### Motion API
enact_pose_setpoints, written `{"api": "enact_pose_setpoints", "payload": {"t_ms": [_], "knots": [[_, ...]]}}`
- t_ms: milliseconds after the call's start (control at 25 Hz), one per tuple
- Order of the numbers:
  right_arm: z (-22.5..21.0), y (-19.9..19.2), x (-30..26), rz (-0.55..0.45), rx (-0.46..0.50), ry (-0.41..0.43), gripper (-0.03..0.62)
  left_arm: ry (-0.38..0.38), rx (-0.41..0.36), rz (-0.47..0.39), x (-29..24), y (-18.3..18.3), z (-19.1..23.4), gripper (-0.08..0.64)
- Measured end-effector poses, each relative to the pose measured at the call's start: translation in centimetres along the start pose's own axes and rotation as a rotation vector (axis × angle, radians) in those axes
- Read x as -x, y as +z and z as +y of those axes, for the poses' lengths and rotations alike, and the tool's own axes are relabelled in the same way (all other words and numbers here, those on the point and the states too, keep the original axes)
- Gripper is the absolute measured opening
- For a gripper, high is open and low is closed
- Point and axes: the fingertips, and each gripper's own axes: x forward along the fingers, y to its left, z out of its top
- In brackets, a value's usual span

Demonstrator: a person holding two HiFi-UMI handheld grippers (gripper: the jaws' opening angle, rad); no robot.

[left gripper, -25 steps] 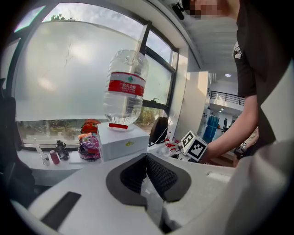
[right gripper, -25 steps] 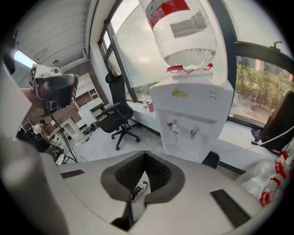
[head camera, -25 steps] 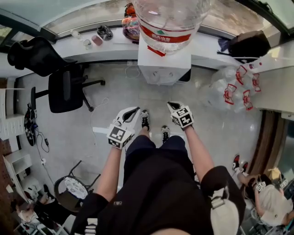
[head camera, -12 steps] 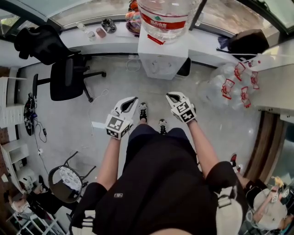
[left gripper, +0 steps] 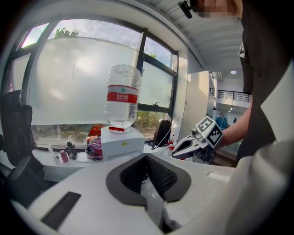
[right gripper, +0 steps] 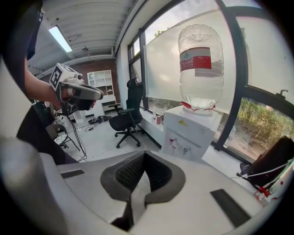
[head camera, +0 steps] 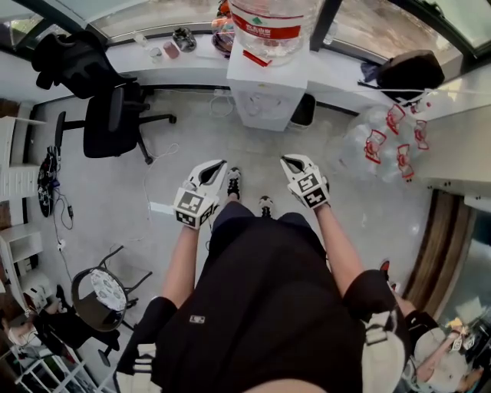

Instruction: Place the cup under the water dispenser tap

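Note:
The white water dispenser (head camera: 265, 96) stands against the window ledge with a clear bottle (head camera: 272, 23) on top. Its taps (right gripper: 179, 148) show on the front face in the right gripper view. A small pink cup (head camera: 167, 52) stands on the ledge left of the dispenser, also seen as the pink cup (right gripper: 159, 120) and the pink cup (left gripper: 64, 156). My left gripper (head camera: 216, 166) and right gripper (head camera: 290, 162) hang over the floor in front of the person, well short of the dispenser. Both are shut and hold nothing: left gripper (left gripper: 147, 158), right gripper (right gripper: 144, 156).
A black office chair (head camera: 111, 130) stands at the left with a jacket (head camera: 69, 57) on the ledge behind it. Several empty water bottles (head camera: 391, 134) lie at the right, below a black bag (head camera: 406, 71). A round stool (head camera: 103, 292) is at lower left.
Both grippers have lifted a little and come slightly toward the dispenser; the right one has rolled. Both stay shut with nothing in them.

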Motion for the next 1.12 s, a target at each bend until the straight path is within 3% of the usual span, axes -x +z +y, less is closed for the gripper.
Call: {"api": "enact_pose_setpoints", "payload": {"t_ms": [480,1120], "knots": [[-0.5,-1.7,2.4,-0.016,0.007,-0.036,-0.005,0.035,-0.048,-0.025,1.4,0.9,-2.6,0.0],[-0.2,-2.5,3.4,-0.028,0.01,-0.035,-0.005,0.062,-0.039,-0.024,2.5,0.0,-4.2,0.0]]}}
